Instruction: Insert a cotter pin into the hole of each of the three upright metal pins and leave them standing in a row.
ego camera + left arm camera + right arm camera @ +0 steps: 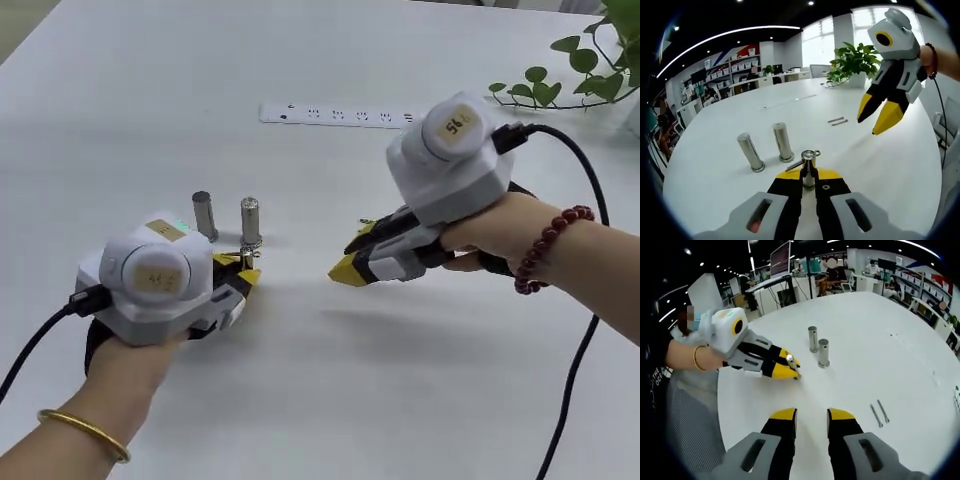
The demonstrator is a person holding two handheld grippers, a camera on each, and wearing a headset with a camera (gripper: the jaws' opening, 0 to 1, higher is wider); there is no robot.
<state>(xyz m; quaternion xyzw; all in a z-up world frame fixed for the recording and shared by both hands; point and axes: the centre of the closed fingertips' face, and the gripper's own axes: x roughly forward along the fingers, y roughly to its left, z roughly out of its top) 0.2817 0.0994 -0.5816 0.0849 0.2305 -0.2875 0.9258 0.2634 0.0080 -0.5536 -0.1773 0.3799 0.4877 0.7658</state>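
Two bare metal pins stand upright side by side on the white table (pixel 330 380), one (pixel 205 215) (pixel 751 151) (pixel 813 338) left of the other (pixel 250 220) (pixel 783 142) (pixel 823 352). My left gripper (pixel 248 268) (pixel 809 175) is shut on a third metal pin (pixel 809 161) (pixel 791 361), held upright just in front of them. A cotter pin (pixel 815 153) sticks through its top hole. My right gripper (pixel 345 266) (pixel 811 415) (pixel 875 117) hovers open to the right, with nothing between its jaws. Two loose cotter pins (pixel 836 120) (pixel 879 414) lie on the table.
A white power strip (pixel 335 115) lies at the back of the table. A potted plant (pixel 590 70) (pixel 852 62) trails leaves at the far right corner. Cables run from both grippers. People and desks stand in the room behind.
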